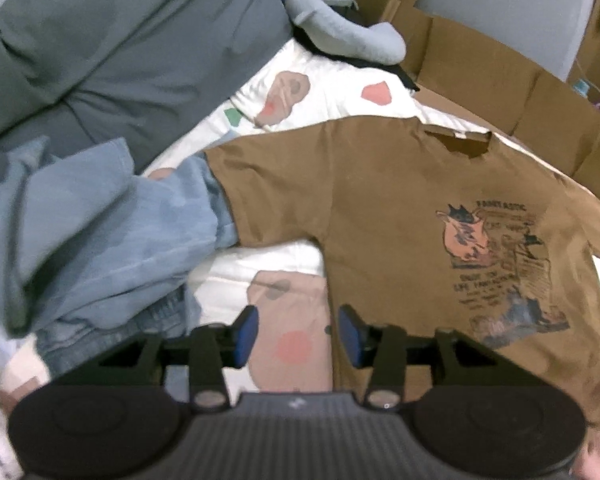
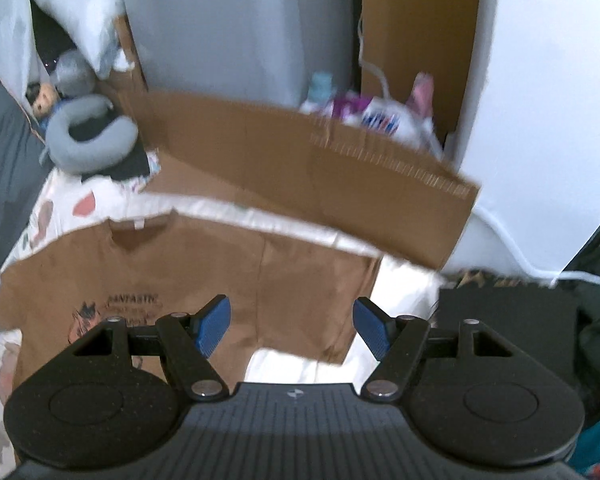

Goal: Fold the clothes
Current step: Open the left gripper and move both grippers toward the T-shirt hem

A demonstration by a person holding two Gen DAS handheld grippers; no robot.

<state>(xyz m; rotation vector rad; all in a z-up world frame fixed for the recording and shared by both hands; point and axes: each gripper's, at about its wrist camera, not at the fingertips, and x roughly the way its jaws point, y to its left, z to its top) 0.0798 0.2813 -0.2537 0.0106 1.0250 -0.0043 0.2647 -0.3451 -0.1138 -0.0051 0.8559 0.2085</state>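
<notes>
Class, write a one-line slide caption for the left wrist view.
Open left gripper above a brown printed T-shirt spread flat on a patterned bedcover, jeans heaped beside it.

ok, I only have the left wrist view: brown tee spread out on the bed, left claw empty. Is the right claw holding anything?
Observer: No. The right claw is open with nothing between its pads. It hangs over the brown tee.
Operator: Far sleeve, flat or bunched?
Observer: Flat. The sleeve lies spread out on the white bedding.
Operator: Anything past it?
Observer: A flat black item lies beyond the sleeve, apart from it. I cannot tell what it is.
</notes>
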